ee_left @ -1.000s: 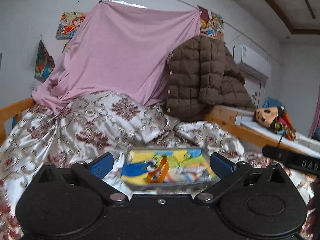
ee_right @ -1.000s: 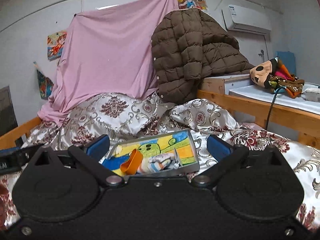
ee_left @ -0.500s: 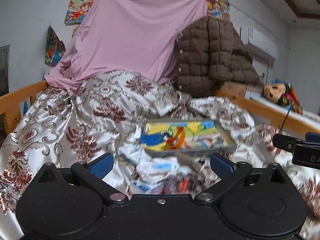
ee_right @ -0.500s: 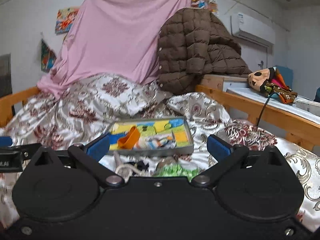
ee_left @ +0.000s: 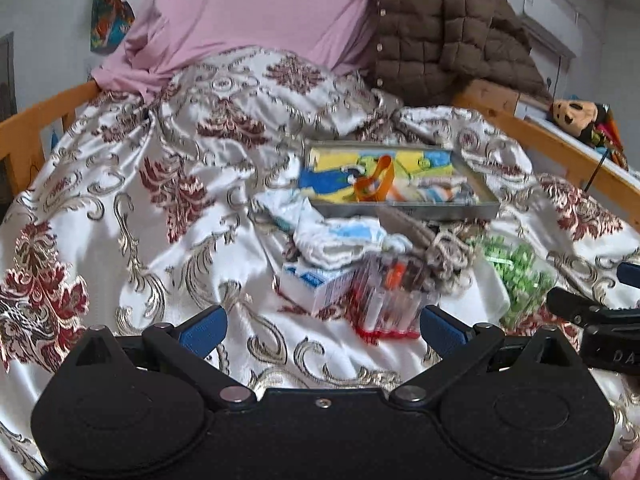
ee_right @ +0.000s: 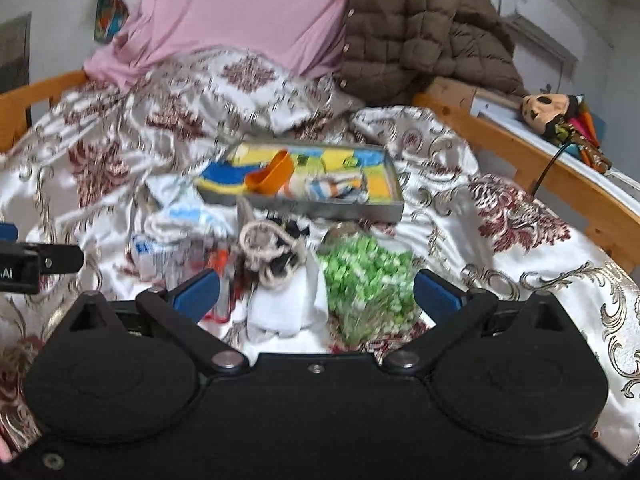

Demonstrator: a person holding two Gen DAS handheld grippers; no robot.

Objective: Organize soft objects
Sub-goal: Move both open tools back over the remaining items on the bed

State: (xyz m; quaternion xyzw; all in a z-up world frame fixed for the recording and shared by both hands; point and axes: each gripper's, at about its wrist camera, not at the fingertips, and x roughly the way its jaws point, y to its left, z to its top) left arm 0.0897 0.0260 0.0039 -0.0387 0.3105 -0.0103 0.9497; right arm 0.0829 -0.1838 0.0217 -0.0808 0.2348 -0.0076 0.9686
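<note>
A shallow grey tray (ee_left: 486, 210) (ee_right: 394, 210) with a bright cartoon bottom lies on the bed, holding an orange scoop (ee_left: 378, 184) (ee_right: 272, 178) and a striped cloth (ee_right: 336, 188). In front of it lies a heap: a white and blue cloth (ee_left: 340, 240) (ee_right: 176, 220), a small white box (ee_left: 316, 282), a red-edged clear packet (ee_left: 384, 300), a coil of rope (ee_left: 448, 252) (ee_right: 272, 252) and a bag of green pieces (ee_left: 516, 276) (ee_right: 368, 280). My left gripper (ee_left: 322, 330) is open and empty above the packet. My right gripper (ee_right: 316, 296) is open and empty over the rope and green bag.
A patterned satin quilt (ee_left: 160, 200) covers the bed. A pink sheet (ee_left: 248, 4) and a brown puffer jacket (ee_left: 448, 32) hang at the back. Wooden bed rails run on the left (ee_left: 36, 116) and right (ee_right: 560, 184). A doll (ee_right: 560, 114) lies on the right ledge.
Both grippers have tilted down and pulled back. The heap of cloth, box, packet, rope and green bag has come into view in front of the tray. Both stay open.
</note>
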